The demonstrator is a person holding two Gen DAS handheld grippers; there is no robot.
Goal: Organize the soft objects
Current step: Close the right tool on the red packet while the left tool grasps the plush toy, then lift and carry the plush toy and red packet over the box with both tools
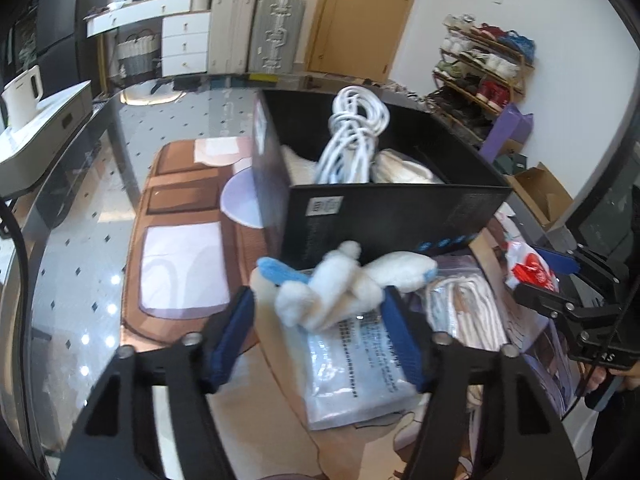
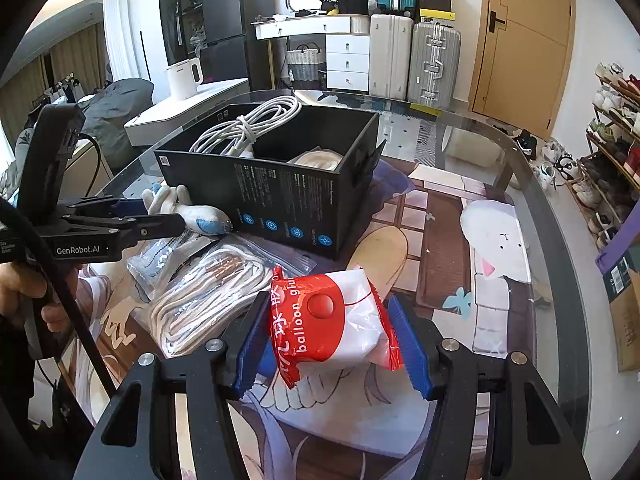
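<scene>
Jaws first: my left gripper has its blue pads set against either side of a white glove with blue trim, so it grips the glove. The glove's fingers splay out between the pads, and its far end touches the foot of the box.

My right gripper is closed on a red and white packet, one pad on each long side. The packet stands tilted between the pads, above the mat.

From the right camera, my left gripper comes in from the left edge, with a hand around its handle.

Below the glove lies a clear bag with printed text, and next to it a clear bag of rope. Both lie on the mat, just in front of the box.

The box is black and open at the top, with a divider inside. One compartment holds a white cable, coiled and sticking up over the rim. The other holds a pale soft thing; what it is I cannot tell.

Everything sits on a glass table, with the mat under the box and bags.
</scene>
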